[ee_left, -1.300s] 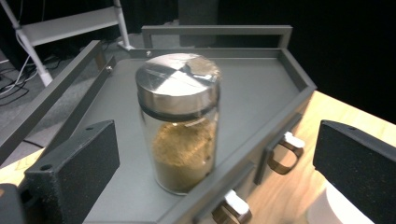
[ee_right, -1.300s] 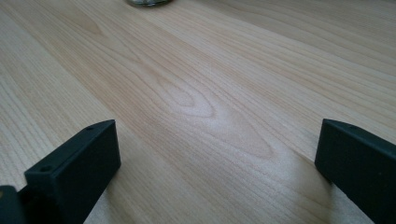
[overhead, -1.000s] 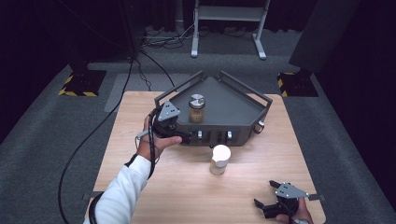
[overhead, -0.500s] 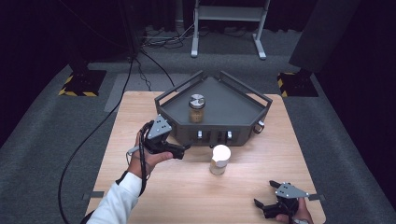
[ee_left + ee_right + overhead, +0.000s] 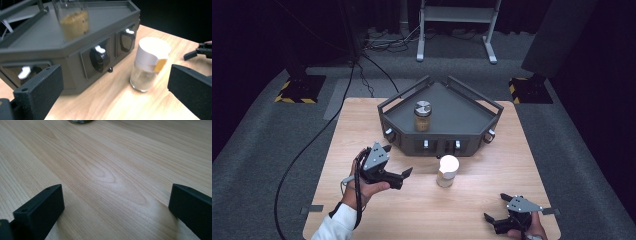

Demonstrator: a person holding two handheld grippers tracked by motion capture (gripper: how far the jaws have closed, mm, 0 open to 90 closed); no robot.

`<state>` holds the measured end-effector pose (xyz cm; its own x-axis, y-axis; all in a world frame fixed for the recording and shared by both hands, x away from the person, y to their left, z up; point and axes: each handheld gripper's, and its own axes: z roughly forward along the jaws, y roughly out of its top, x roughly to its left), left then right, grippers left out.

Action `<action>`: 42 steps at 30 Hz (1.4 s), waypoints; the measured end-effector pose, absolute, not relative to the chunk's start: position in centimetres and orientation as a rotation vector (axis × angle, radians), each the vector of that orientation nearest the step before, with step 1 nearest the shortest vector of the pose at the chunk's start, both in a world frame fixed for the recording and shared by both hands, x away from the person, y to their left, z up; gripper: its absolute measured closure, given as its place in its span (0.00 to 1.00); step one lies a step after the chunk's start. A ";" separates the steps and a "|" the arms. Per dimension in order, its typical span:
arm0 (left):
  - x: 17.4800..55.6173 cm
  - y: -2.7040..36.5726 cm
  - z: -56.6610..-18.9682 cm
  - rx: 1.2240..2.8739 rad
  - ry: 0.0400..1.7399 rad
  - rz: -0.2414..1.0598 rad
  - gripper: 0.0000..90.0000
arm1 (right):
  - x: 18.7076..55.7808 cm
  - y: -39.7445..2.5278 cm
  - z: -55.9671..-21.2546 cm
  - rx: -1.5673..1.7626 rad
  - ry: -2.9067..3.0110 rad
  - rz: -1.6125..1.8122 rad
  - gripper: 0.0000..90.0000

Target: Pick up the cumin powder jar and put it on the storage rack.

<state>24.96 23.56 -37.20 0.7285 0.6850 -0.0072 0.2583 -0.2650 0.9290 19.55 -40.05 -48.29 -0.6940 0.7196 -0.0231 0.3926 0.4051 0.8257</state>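
Note:
A dark grey five-sided tray point(image 5: 462, 117) stands at the table's far middle. On it is a glass jar point(image 5: 422, 116) with a silver lid and brown contents. A smaller white-capped jar point(image 5: 447, 170) stands on the wood just in front of the tray. My left gripper point(image 5: 404, 178) hangs open to the left of that jar, jaws pointing at it and apart from it. In the left gripper view the white-capped jar point(image 5: 149, 65) sits ahead between the wide jaws, with the brown jar point(image 5: 73, 21) behind on the tray point(image 5: 105, 27). My right gripper point(image 5: 495, 208) rests open and empty near the front right corner.
The tray's front wall carries several small latches with white tabs point(image 5: 100, 56). Bare wooden table point(image 5: 110, 170) lies under the right gripper. A black cable point(image 5: 307, 150) trails off the table's left side. A metal stand point(image 5: 457, 30) is on the floor beyond.
My left gripper has drawn back from the tray's front left corner toward the near side and turned to face the white-capped jar. The right gripper has stayed put.

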 end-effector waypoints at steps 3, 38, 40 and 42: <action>24.5 23.7 -38.1 1.846 0.747 0.490 0.00 | 19.6 -40.1 -48.3 0.956 2.291 1.196 0.00; 20.8 25.1 -46.2 1.915 0.842 0.477 0.00 | 19.6 -40.1 -48.3 0.956 2.291 1.196 0.00; 20.7 25.3 -46.5 1.916 0.848 0.473 0.00 | 19.6 -40.1 -48.3 0.956 2.291 1.196 0.00; 20.7 25.4 -46.9 1.919 0.862 0.466 0.00 | 19.6 -40.1 -48.3 0.956 2.291 1.196 0.00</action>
<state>20.69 25.39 -46.88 0.6794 0.7330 -0.0348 0.3723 -0.3034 0.8771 19.56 -40.06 -48.29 -0.6949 0.7188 -0.0230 0.3921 0.4055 0.8258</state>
